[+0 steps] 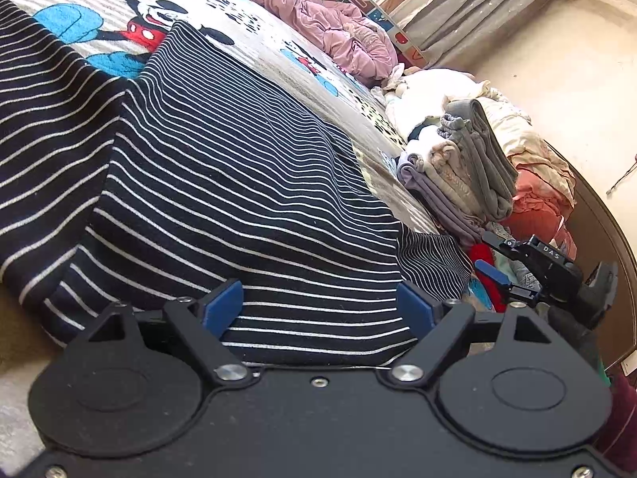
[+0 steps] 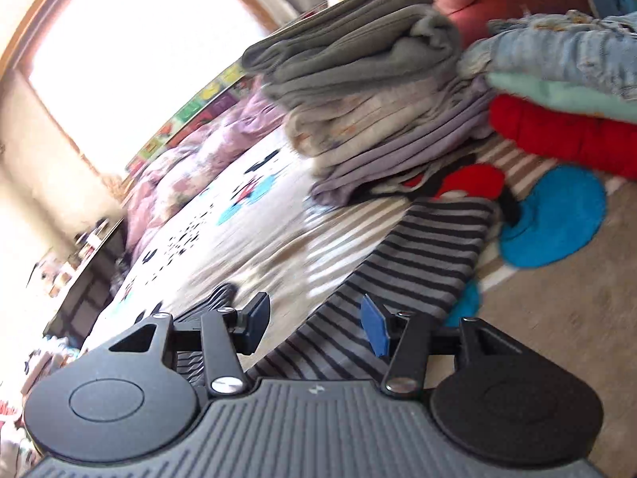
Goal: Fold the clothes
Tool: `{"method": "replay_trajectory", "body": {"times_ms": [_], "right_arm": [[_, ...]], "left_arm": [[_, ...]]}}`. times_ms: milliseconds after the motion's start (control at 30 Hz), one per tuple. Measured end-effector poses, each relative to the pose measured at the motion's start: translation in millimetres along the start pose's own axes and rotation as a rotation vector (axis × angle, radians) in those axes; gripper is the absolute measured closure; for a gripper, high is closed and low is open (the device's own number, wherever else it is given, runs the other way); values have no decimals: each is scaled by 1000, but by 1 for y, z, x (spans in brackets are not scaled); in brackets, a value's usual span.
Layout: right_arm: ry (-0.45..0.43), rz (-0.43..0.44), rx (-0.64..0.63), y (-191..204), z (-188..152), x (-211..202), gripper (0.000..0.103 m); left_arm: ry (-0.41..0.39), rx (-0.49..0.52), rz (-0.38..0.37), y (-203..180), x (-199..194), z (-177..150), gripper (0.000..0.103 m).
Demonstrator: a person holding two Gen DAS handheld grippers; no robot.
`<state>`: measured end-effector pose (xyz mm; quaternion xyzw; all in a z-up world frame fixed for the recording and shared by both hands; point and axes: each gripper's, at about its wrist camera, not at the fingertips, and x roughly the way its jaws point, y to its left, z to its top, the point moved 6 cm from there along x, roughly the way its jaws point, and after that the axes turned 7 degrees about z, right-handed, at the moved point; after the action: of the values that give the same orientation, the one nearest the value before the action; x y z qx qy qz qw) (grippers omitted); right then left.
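Bed (image 1: 278, 75) w/ a cartoon-mouse blanket fills most of what we see in both views, striped beige w/ blue and red patches. Across it, on the near side, we have the striped top (image 1: 223, 183), black w/ thin white stripes, spread out and rumpled, one fold running up toward the cartoon print; in the right wrist view a narrower part of it (image 2: 418, 255) lies flat next to a blue patch of the blanket. Farther back we see a pink quilt (image 1: 338, 28) bunched along the far edge of the bed. Near the bed's right edge sits a stack of folded clothes (image 1: 469, 167), grey piece on top, cream and lilac below; right wrist view shows the same stack (image 2: 370, 91) w/ red, mint and denim pieces just beside it, blurred. Our left claw (image 1: 318, 306) is over the near hem of the top, jaws wide, cloth lying between the blue pads, not pinched as far as we can tell. Our right claw (image 2: 314, 318) is about half open above the striped cloth, nothing gripped; from the left wrist view we see it (image 1: 493, 259) by the red clothes.
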<state>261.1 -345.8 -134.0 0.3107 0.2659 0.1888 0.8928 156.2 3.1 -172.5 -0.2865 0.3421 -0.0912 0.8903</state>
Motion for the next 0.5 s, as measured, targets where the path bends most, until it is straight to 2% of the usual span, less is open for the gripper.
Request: {"method": "replay_trajectory", "body": {"times_ms": [133,167,200,267,333,433,500], "right_arm": [[141,150,-177,64,-58,3,52],[190,169,-234,76,-76,4,56],[252,148,-294,83,-97,6,56],[339,43,-465,82,-134,6,57],[323,8,-561,83,-149,-6,58],[314,-57,-539,81,-152,-25,58],[303,-91,-530,80,-151,-33,59]], "left_arm": [[-28,41,7,-7,-6,0,21],[-38,59,3,-11,-8,0,22],[-44,81,-6,-15,-11,-1,22],[-55,128,-20,-23,-15,-4,22],[-51,190,-23,-32,-16,-10,22],[-22,280,-8,-43,-12,-22,22],[12,330,9,-47,-7,-33,30]]}}
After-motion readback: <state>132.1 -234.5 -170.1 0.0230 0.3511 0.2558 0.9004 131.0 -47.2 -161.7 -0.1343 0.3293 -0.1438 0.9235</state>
